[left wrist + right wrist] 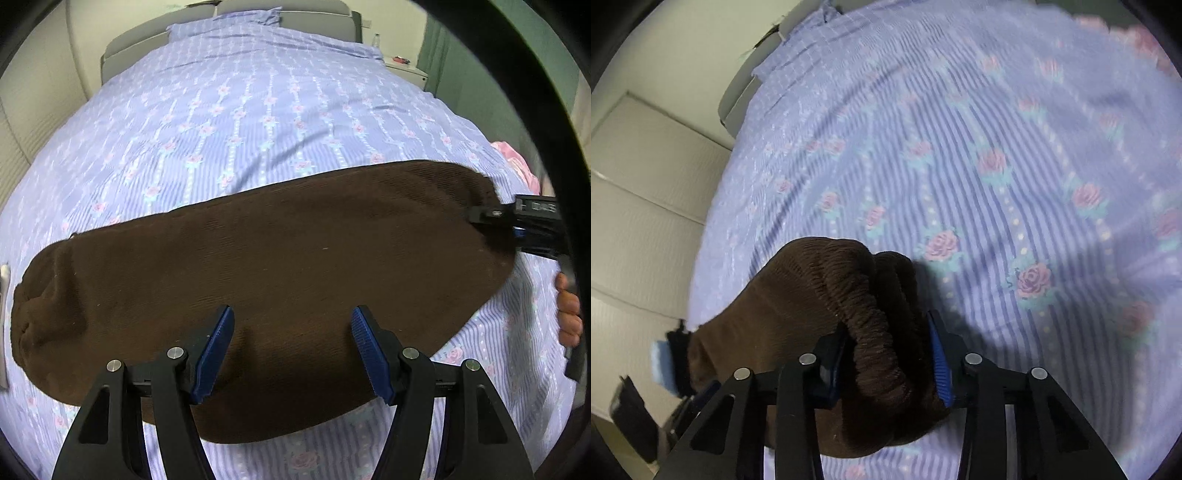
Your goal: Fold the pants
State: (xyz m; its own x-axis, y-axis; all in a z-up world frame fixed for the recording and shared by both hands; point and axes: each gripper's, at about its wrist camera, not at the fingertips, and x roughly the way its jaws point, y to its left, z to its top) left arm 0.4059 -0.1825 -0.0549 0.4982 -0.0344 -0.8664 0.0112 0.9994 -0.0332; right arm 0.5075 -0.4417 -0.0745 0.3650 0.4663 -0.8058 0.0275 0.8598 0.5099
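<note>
The brown pants (280, 273) lie folded lengthwise across the flowered bed sheet (258, 122), running left to right. My left gripper (291, 347) is open and empty, hovering just over the near middle of the pants. My right gripper (491, 216) shows at the pants' right end in the left wrist view. In the right wrist view my right gripper (890, 365) is shut on the bunched elastic waistband (871, 325) of the pants (783, 314), held between its blue pads.
A pillow (225, 22) and grey headboard (317, 14) are at the far end of the bed. A white nightstand (404, 68) with a bottle stands at the far right. A pink cloth (517, 158) lies at the bed's right edge. A white wardrobe (646, 192) is beyond the bed.
</note>
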